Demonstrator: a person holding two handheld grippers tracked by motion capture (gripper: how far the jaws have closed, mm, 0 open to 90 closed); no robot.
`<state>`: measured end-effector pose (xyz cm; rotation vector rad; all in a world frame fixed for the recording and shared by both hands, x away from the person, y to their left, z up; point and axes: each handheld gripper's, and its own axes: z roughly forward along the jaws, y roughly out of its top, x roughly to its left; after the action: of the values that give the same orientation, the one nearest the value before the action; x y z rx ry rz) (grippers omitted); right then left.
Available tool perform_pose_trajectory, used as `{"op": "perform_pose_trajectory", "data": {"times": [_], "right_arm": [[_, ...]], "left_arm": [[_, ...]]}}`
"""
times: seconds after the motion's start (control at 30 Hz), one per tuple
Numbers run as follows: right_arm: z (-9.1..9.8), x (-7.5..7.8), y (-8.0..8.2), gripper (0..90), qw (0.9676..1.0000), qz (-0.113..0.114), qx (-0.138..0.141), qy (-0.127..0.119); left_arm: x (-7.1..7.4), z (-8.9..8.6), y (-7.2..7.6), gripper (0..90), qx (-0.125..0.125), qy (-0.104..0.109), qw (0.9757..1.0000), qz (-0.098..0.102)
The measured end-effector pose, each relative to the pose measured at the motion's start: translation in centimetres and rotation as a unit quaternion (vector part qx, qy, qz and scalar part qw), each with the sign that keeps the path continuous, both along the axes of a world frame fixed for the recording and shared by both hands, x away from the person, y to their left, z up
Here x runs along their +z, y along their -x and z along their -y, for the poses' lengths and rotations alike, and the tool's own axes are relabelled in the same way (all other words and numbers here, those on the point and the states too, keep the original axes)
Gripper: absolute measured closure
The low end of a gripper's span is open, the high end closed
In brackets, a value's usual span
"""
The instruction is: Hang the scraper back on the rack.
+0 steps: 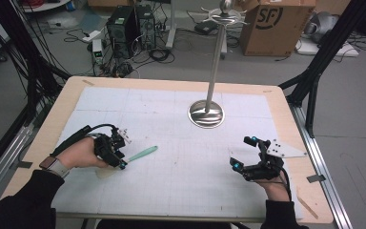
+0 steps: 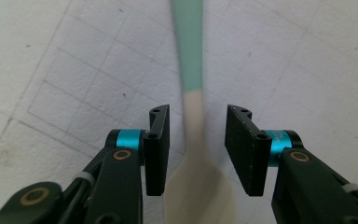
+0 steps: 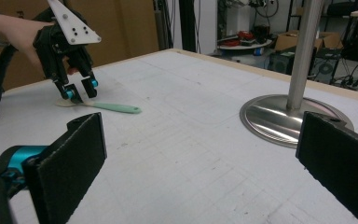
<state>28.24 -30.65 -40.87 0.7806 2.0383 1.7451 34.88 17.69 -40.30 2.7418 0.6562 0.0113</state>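
Observation:
A spatula [image 1: 142, 153] with a mint-green handle and a cream head lies flat on the white gridded mat [image 1: 181, 143], at the left. My left gripper [image 1: 124, 151] points down over it. In the left gripper view its jaws straddle the spatula [image 2: 192, 70] at the neck, where green meets cream. There is a gap on each side and the pads [image 2: 157, 149] do not touch it, so the left gripper [image 2: 198, 140] is open. My right gripper [image 1: 244, 152] rests low at the mat's right side, open wide with nothing between its jaws. From the right gripper [image 3: 200, 158] view, the left gripper [image 3: 80, 93] stands over the spatula [image 3: 114, 107].
A polished metal stand [image 1: 206, 113] with a round base and tall pole rises at the mat's far middle, and its base [image 3: 279, 116] lies just ahead of my right gripper. The wooden table edge [image 1: 57, 119] frames the mat. A cardboard box [image 1: 276, 24] and computer cases sit on the floor beyond.

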Motion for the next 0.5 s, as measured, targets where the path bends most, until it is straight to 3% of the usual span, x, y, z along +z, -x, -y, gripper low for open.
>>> {"op": "perform_pose_trajectory", "data": {"times": [0.37, 0.5], "right_arm": [[0.03, -0.01, -0.03, 0.7, 1.0000, -0.002, -0.001, 0.000], [0.10, -0.03, -0.05, 0.7, 1.0000, -0.004, -0.001, 0.000]], "left_arm": [[-0.55, 0.25, -0.35, 73.7, -0.004, -0.019, 0.9998, 0.002], [-0.56, 0.50, -0.19, 77.0, -0.009, -0.030, 0.9994, 0.012]]}}
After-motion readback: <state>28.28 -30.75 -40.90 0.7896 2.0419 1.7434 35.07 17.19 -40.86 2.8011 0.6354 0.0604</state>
